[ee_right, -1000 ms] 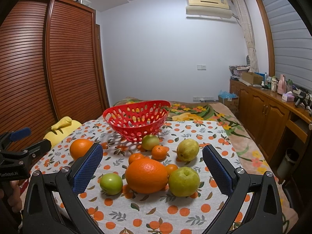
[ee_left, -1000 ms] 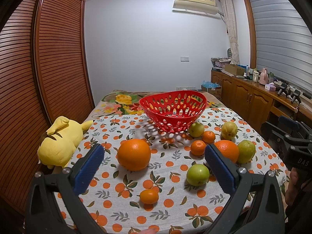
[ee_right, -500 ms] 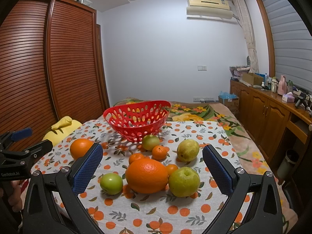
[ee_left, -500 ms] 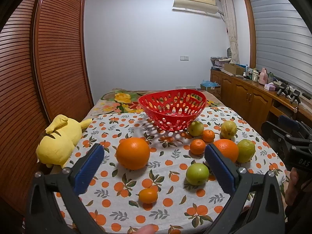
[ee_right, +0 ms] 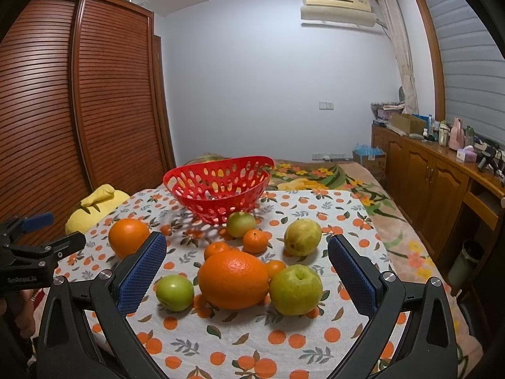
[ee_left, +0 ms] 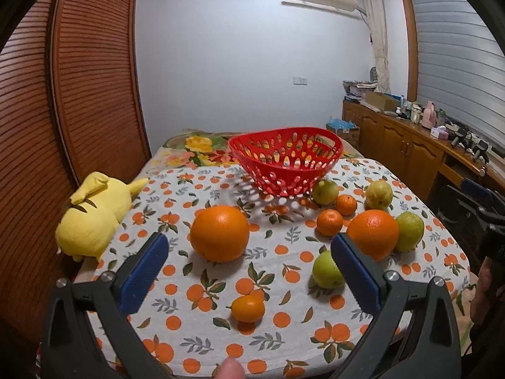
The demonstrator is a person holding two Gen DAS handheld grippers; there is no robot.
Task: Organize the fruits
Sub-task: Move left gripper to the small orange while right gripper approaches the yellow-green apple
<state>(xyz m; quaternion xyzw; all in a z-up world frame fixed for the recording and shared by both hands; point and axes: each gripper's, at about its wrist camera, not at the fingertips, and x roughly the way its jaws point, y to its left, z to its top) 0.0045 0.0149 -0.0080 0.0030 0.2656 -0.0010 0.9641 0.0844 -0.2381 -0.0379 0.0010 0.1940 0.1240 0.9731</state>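
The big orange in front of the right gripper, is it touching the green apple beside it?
Cannot tell: in the right wrist view the big orange and green apple overlap.

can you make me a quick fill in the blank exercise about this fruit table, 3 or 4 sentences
1. The red basket holds ____ fruit at present.
2. The stuffed toy at the table's edge is ____ in colour.
3. Both the left gripper and the right gripper have their jaws ____.
4. The tablecloth is printed with small ____ and leaves.

Missing words: no; yellow; open; oranges
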